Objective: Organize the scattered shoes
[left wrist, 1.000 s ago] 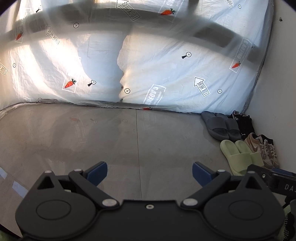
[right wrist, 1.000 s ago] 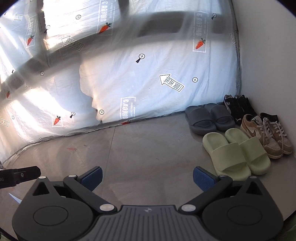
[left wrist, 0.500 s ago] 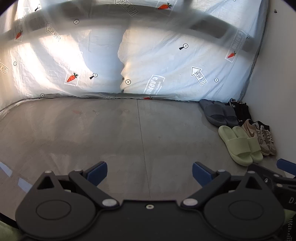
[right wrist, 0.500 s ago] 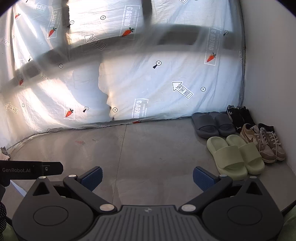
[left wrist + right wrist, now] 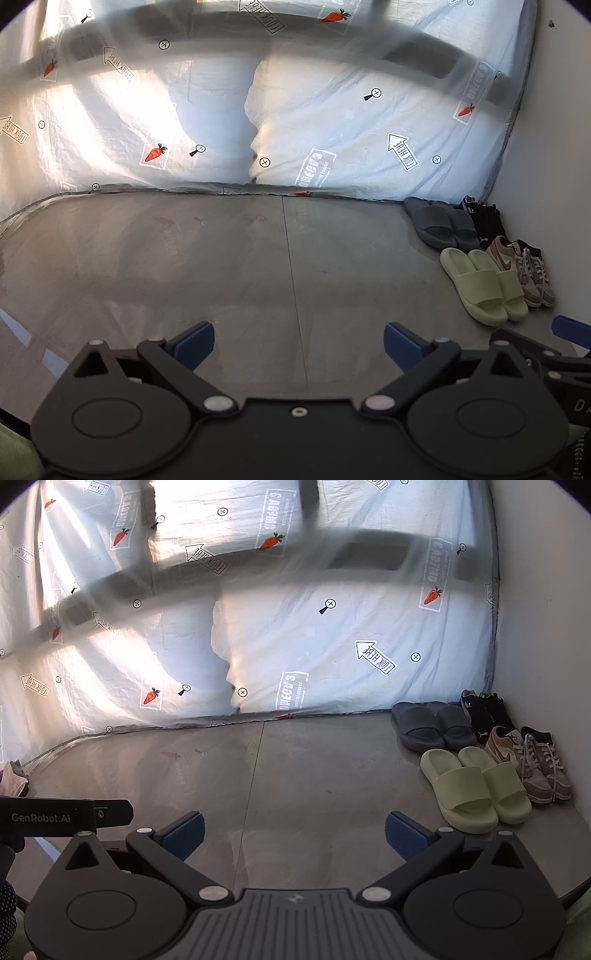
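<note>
Several pairs of shoes stand together in the far right corner by the white wall. A pale green pair of slides [image 5: 474, 788] [image 5: 484, 284] is nearest, with tan sneakers [image 5: 528, 766] [image 5: 522, 271] beside it. Behind them sit grey slides [image 5: 430, 725] [image 5: 441, 225] and black sneakers [image 5: 480, 712] [image 5: 482, 218]. My left gripper [image 5: 298, 341] is open and holds nothing, well short of the shoes. My right gripper [image 5: 294, 832] is open too, with bare floor between its blue pads [image 5: 404, 834].
A printed plastic sheet [image 5: 295, 646] hangs along the back, over a grey tiled floor [image 5: 277, 775]. A white wall [image 5: 546, 627] closes the right side. Some cloth [image 5: 11, 779] lies at the far left. The other gripper's body [image 5: 62, 816] pokes in from the left.
Both grippers have drawn back and risen, so the shoes look smaller and farther off. The fingers have stayed open.
</note>
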`<state>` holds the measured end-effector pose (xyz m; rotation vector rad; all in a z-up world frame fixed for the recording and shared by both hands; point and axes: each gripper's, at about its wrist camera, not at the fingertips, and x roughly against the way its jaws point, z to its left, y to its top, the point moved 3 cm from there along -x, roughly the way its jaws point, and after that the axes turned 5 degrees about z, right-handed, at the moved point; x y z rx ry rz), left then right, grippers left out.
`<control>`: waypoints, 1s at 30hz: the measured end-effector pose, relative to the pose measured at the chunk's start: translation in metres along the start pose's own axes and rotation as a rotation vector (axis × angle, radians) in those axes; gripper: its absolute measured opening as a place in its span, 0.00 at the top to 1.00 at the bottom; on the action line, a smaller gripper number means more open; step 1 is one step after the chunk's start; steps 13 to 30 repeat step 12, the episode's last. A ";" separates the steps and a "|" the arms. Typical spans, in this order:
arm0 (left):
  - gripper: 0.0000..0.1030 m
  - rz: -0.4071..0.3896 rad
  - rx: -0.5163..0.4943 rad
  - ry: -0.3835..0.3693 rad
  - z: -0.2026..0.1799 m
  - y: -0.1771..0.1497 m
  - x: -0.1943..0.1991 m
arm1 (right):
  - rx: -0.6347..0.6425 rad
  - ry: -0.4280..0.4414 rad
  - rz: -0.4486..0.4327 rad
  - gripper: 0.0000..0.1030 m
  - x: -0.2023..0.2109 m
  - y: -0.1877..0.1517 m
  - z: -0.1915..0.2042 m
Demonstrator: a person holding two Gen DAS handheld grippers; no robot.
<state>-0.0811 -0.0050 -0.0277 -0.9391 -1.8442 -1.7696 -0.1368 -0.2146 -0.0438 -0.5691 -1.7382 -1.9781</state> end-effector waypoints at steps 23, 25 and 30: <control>0.04 -0.009 0.003 0.022 0.000 -0.002 0.003 | 0.017 0.024 0.011 0.00 -0.001 -0.002 0.002; 0.04 -0.009 0.003 0.022 0.000 -0.002 0.003 | 0.017 0.024 0.011 0.00 -0.001 -0.002 0.002; 0.04 -0.009 0.003 0.022 0.000 -0.002 0.003 | 0.017 0.024 0.011 0.00 -0.001 -0.002 0.002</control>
